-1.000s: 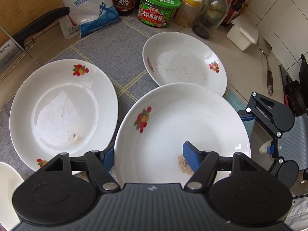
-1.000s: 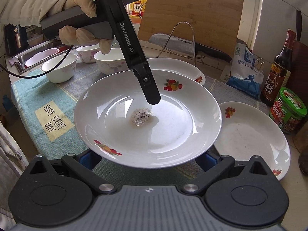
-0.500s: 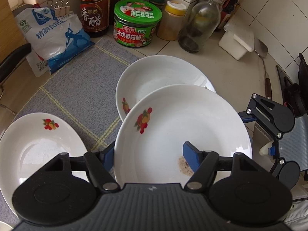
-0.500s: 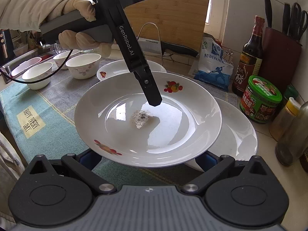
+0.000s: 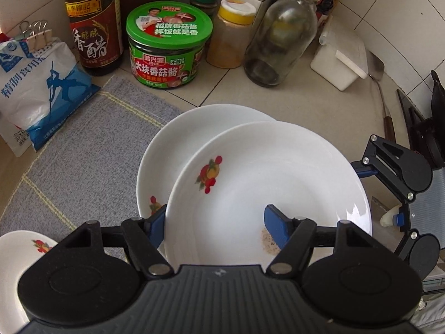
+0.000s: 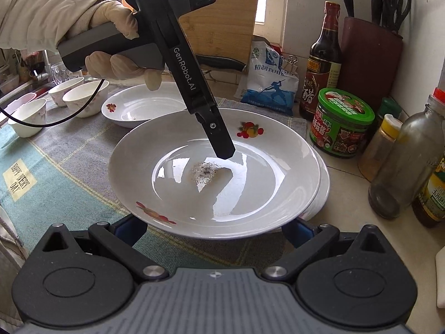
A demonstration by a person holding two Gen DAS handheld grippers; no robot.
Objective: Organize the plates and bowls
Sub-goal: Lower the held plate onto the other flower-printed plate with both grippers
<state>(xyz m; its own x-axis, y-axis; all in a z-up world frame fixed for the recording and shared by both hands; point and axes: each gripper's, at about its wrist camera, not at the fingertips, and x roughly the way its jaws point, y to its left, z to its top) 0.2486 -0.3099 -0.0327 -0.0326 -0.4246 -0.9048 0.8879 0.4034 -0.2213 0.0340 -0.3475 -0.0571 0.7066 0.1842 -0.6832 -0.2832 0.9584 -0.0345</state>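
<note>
A white plate with fruit prints hangs tilted over a second, similar plate that lies at the mat's right end. My left gripper is shut on the raised plate's rim, with one blue pad inside it beside a patch of crumbs and the other outside. In the right wrist view that inner finger reaches down into the plate. My right gripper stands wide open, its fingers under the plate's near rim and its tips hidden.
A third plate and several small bowls stand further left on the mat. A green-lidded jar, vinegar bottle, spice jar, glass bottle, salt bag and white box crowd the wall behind. A knife block is at the back right.
Both grippers have carried the plate rightwards towards the jars. It now hangs over the plate at the mat's end. The left-hand plate has slid almost out of the left wrist view.
</note>
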